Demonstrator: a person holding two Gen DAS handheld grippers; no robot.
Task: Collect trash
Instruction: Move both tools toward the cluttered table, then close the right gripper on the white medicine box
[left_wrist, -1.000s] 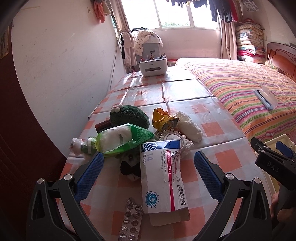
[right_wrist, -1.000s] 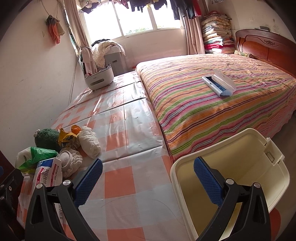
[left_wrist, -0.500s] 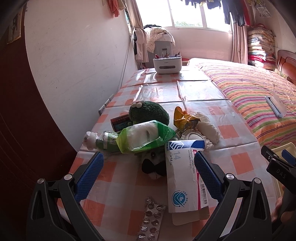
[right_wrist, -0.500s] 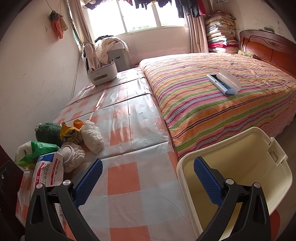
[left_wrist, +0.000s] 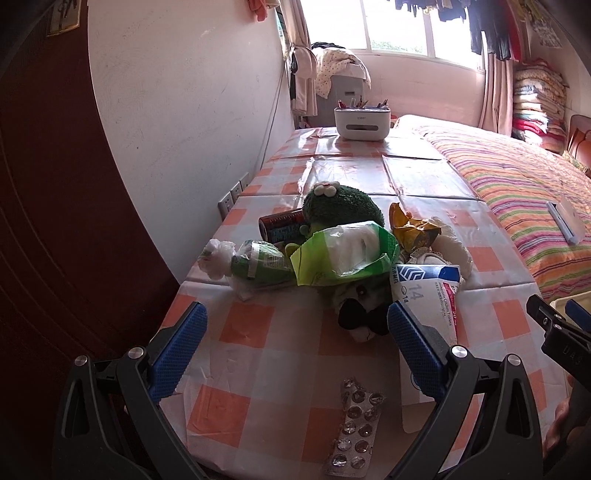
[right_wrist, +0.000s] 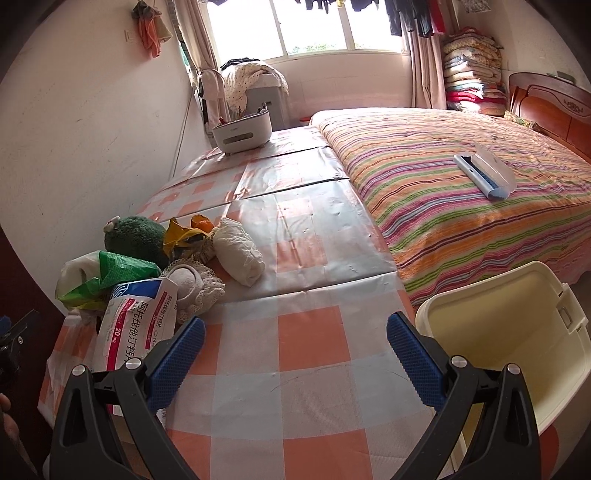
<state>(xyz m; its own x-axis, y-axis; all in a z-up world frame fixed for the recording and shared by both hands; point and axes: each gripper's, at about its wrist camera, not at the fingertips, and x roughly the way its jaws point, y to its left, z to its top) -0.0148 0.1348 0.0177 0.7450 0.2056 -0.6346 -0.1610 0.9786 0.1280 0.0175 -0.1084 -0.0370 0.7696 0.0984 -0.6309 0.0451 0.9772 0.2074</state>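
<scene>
Nearest the left gripper (left_wrist: 295, 343), whose jaws stand wide apart and empty, a foil blister pack (left_wrist: 352, 430) lies flat on the checked tablecloth (left_wrist: 258, 365), just below and slightly right of the midline between the fingers. Its long axis runs roughly away from the gripper, parallel to the fingers, so a grasp across its narrow width looks the natural approach. Just beside the blister pack to the right lies a white medicine box (left_wrist: 430, 306), partly hidden behind the right-hand finger. Beyond the blister pack sits the pile: a green plastic bag (left_wrist: 343, 254), a clear bag with a green bottle (left_wrist: 255, 266), a dark can (left_wrist: 282, 225), a yellow wrapper (left_wrist: 413, 227) and a green plush toy (left_wrist: 343, 206).

The right gripper (right_wrist: 295, 354) is likewise spread open and holds nothing. It hovers over bare cloth, with the medicine box to its left and the cream bin (right_wrist: 517, 332) to its right, off the table's edge. The left gripper is judged the nearer to the blister pack.

The pack lies close to the table's near edge, with open cloth to its left for sliding. Beyond the pile the tablecloth runs clear to a white organiser box (left_wrist: 362, 122), and the striped bed (right_wrist: 461, 177) lies alongside to the right.
</scene>
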